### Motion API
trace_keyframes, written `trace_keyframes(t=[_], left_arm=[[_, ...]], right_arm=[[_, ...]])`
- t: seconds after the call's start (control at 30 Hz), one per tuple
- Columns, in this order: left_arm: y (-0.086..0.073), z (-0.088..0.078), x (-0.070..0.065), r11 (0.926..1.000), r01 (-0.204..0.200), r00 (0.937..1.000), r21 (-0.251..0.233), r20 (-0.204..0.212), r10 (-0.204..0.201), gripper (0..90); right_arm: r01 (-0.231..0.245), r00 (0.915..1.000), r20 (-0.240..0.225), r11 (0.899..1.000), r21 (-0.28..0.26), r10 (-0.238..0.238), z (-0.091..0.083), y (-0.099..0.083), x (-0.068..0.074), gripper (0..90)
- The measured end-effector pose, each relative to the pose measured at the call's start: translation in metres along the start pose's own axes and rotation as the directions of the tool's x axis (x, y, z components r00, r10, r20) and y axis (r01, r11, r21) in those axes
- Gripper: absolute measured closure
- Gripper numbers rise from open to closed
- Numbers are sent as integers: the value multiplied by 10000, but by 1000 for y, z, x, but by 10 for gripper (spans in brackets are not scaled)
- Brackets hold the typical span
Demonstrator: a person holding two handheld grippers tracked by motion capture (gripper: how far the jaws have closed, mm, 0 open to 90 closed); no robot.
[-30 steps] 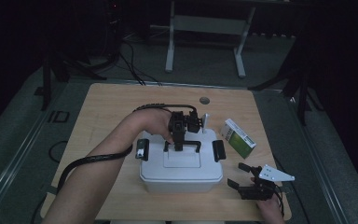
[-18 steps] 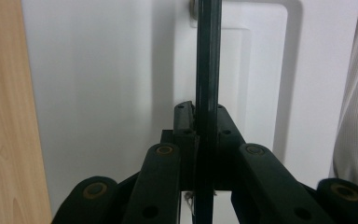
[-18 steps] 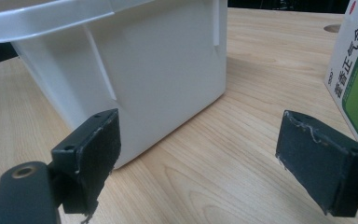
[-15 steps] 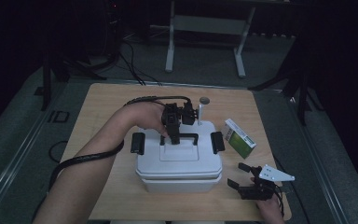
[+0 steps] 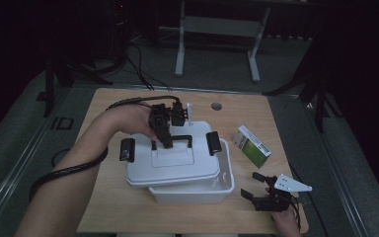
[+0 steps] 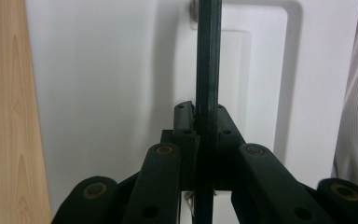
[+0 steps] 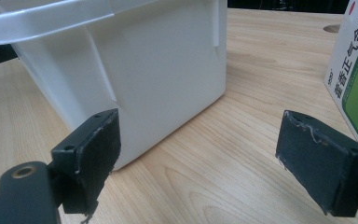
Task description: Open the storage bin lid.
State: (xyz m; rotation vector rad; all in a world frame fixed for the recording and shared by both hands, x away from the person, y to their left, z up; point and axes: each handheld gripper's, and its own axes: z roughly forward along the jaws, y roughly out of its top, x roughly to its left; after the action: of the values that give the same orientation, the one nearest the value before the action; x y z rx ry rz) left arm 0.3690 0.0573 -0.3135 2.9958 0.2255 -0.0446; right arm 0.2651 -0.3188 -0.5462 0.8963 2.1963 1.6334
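Right gripper, nearest the person, rests on the light wooden table with jaws spread wide and empty, just right of the white plastic storage box; the green-and-white cardboard carton lies beyond it, right of the box; left gripper is clamped on the black handle of the white plastic lid, which sits tilted and shifted left over the box; black latches flank the lid.

My left gripper has its jaws clamped on the black handle of the white lid, which hangs lifted and shifted left over the open white bin on the surface.
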Motion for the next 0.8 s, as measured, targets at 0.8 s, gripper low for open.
trace_keyframes(t=[0.8], left_arm=[[-120,-24,4,9773,2044,9784,-553,-186,-2057,840]], right_arm=[[27,10000,-16,10000,50,-27,1,1,1,134]])
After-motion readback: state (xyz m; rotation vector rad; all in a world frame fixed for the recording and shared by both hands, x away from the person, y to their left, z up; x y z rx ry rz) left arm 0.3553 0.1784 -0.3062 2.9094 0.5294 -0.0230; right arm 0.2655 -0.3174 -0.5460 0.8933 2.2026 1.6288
